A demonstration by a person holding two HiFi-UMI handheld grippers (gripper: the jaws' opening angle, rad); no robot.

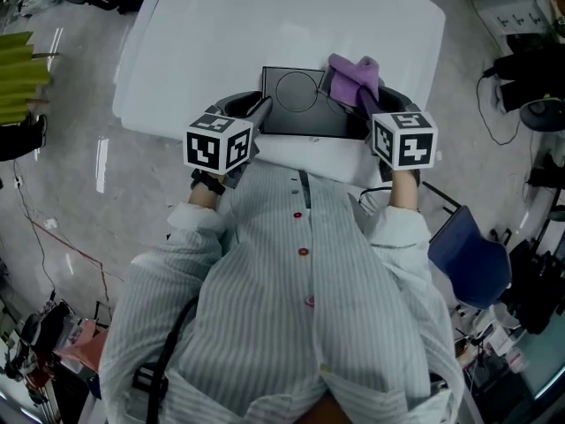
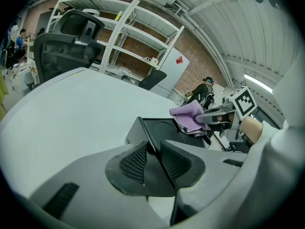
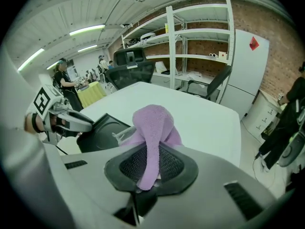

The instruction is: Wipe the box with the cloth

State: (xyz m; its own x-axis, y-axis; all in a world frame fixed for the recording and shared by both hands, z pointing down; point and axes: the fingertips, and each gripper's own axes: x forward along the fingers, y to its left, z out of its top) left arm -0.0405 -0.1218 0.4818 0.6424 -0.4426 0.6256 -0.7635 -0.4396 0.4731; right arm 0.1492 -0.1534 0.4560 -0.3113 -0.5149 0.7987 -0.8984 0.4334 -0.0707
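Head view: left tongs [image 1: 259, 109] clench box [image 1: 305, 104] edge; right tongs [image 1: 369, 104] grip cloth [image 1: 355, 78] on its far-right corner, at near edge of counter [image 1: 221, 34]

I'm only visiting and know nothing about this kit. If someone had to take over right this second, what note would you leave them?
Left hand-held gripper: shut on the left edge of the flat black box, holding it on the white table.
Right hand-held gripper: shut on the purple terry cloth, which sits at the box's far right corner.
Done: the box is held and the cloth is gripped and at the box. How much has been wiped cannot be told.
Left: sweep the cloth over the box's top, probably leftward, with the box held.
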